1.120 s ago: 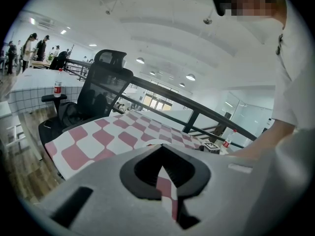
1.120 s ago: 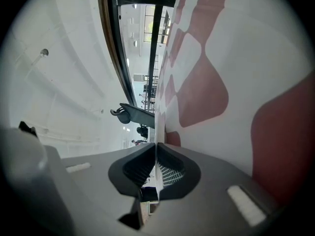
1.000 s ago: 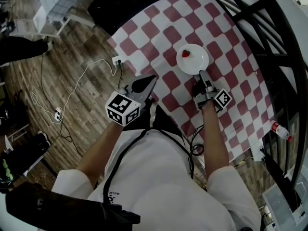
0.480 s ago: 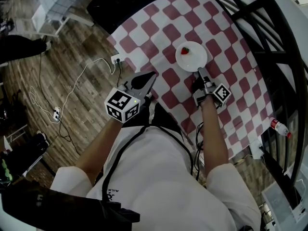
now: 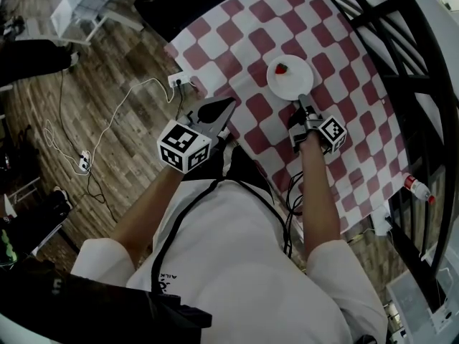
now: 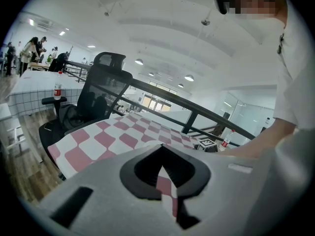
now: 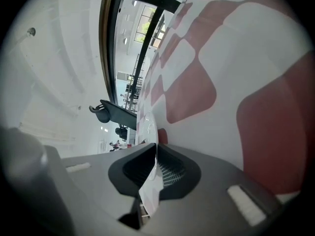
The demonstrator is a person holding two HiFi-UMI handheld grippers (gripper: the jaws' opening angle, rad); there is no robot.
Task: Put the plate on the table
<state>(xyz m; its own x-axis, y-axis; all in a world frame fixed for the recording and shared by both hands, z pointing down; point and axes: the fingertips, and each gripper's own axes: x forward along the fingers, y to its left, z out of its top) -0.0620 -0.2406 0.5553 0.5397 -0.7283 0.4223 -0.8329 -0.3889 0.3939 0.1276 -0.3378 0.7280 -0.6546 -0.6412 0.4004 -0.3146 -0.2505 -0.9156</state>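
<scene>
Head view: plate with strawberry on checkered table, right arm stretched forward. Right gripper view adds: right gripper pads on plate rim, jaws opening. Left gripper closed, empty, at table edge.

The table's cloth is checked in dull red and white squares. The plate is seen to be plain white, and the small thing lying on it is coloured bright red. The floor is patterned in brown wood planks, streaked lighter and darker, and a white cable is laid across it. The left gripper is finished in pale grey with black round its jaws, and its cube is marked with black square patterns on white. A white shirt is worn, crossed by a thin black cord. The railing is painted black. A red label is carried by the bottle. The chair is upholstered in black.
</scene>
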